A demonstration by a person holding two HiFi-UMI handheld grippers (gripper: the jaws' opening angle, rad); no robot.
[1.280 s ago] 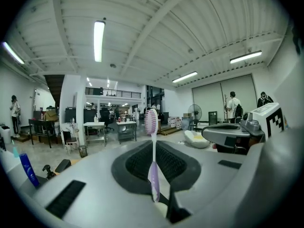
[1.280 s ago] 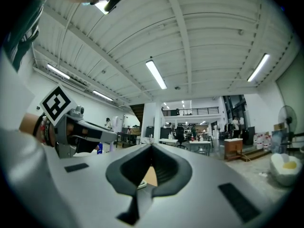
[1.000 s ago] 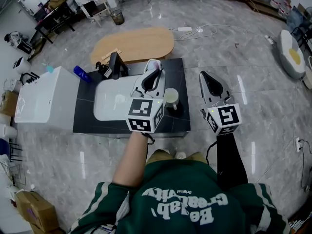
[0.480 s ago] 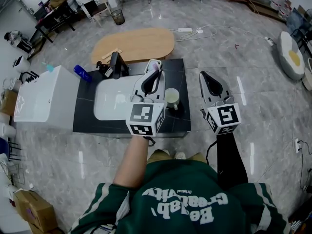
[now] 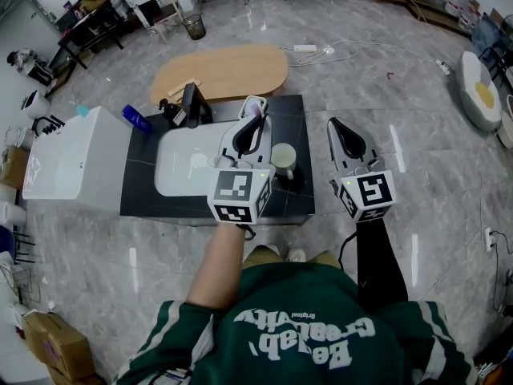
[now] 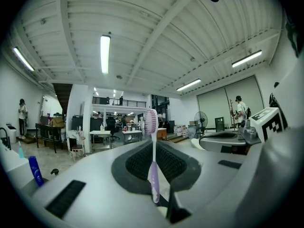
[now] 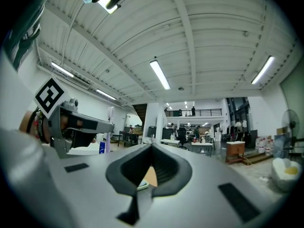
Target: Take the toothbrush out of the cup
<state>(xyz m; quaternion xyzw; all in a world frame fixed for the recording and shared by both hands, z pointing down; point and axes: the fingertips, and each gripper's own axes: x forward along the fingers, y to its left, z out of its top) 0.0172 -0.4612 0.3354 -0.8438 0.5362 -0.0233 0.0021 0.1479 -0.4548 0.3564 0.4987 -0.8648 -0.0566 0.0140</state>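
Since a second ago the left tongs [image 5: 252,109] have drawn back a shade toward the person, while the right tongs [image 5: 337,123] have kept their place. At far left a white cabinet [image 5: 76,163] stands against the black worktop [image 5: 292,115], with a blue bottle [image 5: 134,119] by its far corner and a white basin [image 5: 180,167] set in the top. The left tongs reach level over the basin's right edge, clamped on the purple toothbrush [image 6: 151,121], which stands upright between them, bristle head on top, clear of the cup [image 5: 282,160]. The cup sits on the worktop just right of those tongs. Further right, off the worktop and over the floor, the right tongs are closed together with nothing between them.
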